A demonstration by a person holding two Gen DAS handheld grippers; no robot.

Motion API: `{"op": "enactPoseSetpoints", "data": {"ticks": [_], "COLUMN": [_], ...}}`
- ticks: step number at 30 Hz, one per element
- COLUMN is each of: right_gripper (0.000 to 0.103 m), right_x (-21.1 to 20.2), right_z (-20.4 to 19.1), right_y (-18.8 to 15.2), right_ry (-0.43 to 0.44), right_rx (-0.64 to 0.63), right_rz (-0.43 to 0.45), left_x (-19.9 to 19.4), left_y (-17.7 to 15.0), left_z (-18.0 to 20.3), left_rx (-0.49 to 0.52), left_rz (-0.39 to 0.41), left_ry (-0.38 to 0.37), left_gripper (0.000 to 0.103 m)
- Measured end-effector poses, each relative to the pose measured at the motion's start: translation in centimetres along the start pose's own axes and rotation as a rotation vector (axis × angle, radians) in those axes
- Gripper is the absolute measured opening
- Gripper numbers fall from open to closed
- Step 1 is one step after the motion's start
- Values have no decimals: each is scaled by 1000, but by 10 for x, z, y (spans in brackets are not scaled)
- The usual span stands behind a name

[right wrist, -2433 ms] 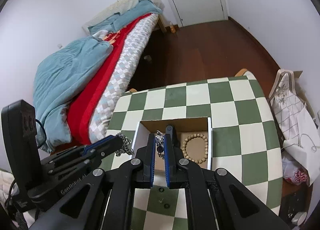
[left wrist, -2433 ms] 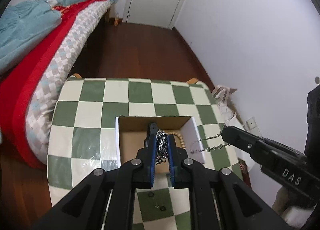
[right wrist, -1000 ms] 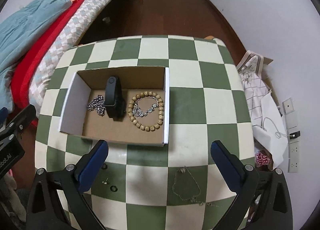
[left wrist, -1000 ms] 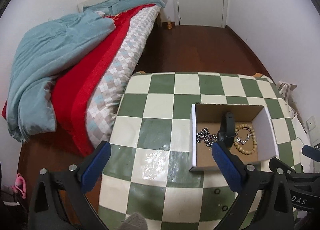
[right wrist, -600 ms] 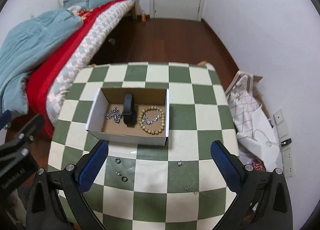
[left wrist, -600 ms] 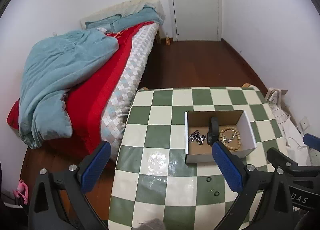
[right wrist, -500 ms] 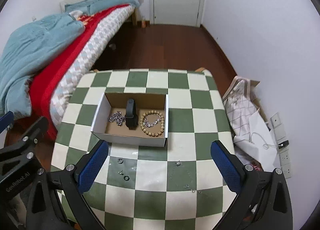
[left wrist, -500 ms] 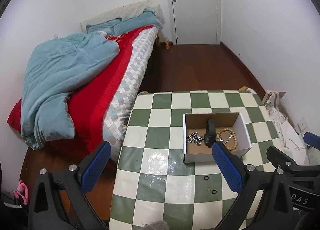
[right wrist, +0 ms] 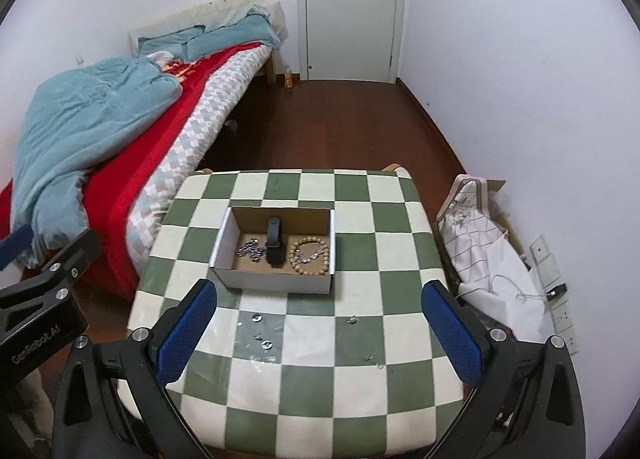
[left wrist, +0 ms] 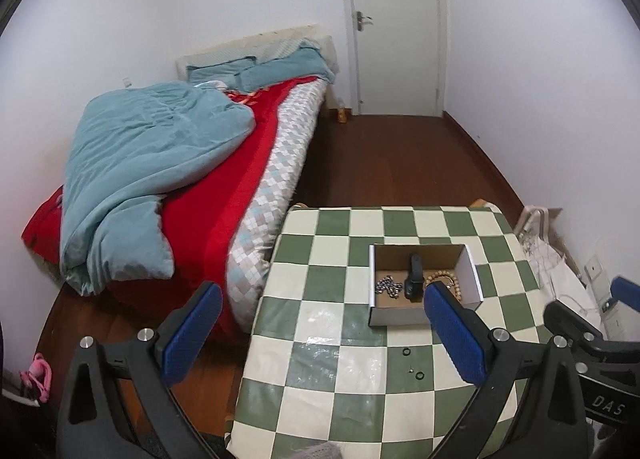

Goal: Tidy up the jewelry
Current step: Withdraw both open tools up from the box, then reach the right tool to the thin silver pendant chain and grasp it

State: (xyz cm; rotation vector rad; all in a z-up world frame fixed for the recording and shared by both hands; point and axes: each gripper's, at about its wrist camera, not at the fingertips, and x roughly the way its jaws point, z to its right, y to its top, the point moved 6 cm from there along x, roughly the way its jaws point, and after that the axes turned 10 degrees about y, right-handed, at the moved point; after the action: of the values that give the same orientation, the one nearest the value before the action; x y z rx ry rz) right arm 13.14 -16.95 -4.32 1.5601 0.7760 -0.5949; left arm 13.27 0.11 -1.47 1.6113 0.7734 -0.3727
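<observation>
An open cardboard box (right wrist: pixel 272 281) stands on the green-and-white checked table (right wrist: pixel 360 219). Inside lie a silver chain (right wrist: pixel 250 249), a black band (right wrist: pixel 275 243) and a wooden bead bracelet (right wrist: pixel 312 253) with a thin silver chain inside its loop. In the left wrist view the same box (left wrist: pixel 400 317) holds the chain (left wrist: pixel 388 287) and band (left wrist: pixel 414 277). My right gripper (right wrist: pixel 318 287) is open and empty, held high and back from the box. My left gripper (left wrist: pixel 322 291) is likewise open and empty, to the left of the box.
Small rings (right wrist: pixel 266 345) and tiny pieces lie on the table in front of the box, also rings (left wrist: pixel 419 375). A bed (right wrist: pixel 120 147) with red cover and blue duvet borders the table's left. A checked bag (right wrist: pixel 476 231) leans by the right wall.
Both grippers let go of the chains over the box, opened wide, and pulled up and back. The chains now lie in the box.
</observation>
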Motion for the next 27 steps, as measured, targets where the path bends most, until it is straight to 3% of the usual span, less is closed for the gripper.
{"op": "enactPoseSetpoints", "data": {"ticks": [5, 11, 12, 15, 19, 24, 27], "right_gripper": [103, 103, 100, 75, 71, 71, 71], "right_x": [3, 52, 60, 97, 138, 169, 184], "right_z": [14, 74, 84, 122, 156, 158, 145], "right_y": [-19, -72, -80, -114, -150, -168, -157], "right_ry": [6, -31, -36, -57, -27, 8, 36], "right_rx": [34, 181, 202, 285, 387, 396, 360], "right_rz": [-13, -118, -129, -197, -260, -278, -247], "left_x": [10, 67, 73, 99, 123, 139, 147], "left_y": [-20, -72, -80, -105, -129, -144, -147], "left_z": [-9, 2, 4, 12, 23, 32, 34], "left_rx": [-17, 32, 37, 53, 70, 100, 101], "left_rz": [26, -112, -128, -195, -268, -307, -319], "left_ry": [73, 130, 135, 151, 162, 170, 173], "left_gripper": [103, 103, 103, 103, 103, 103, 103]}}
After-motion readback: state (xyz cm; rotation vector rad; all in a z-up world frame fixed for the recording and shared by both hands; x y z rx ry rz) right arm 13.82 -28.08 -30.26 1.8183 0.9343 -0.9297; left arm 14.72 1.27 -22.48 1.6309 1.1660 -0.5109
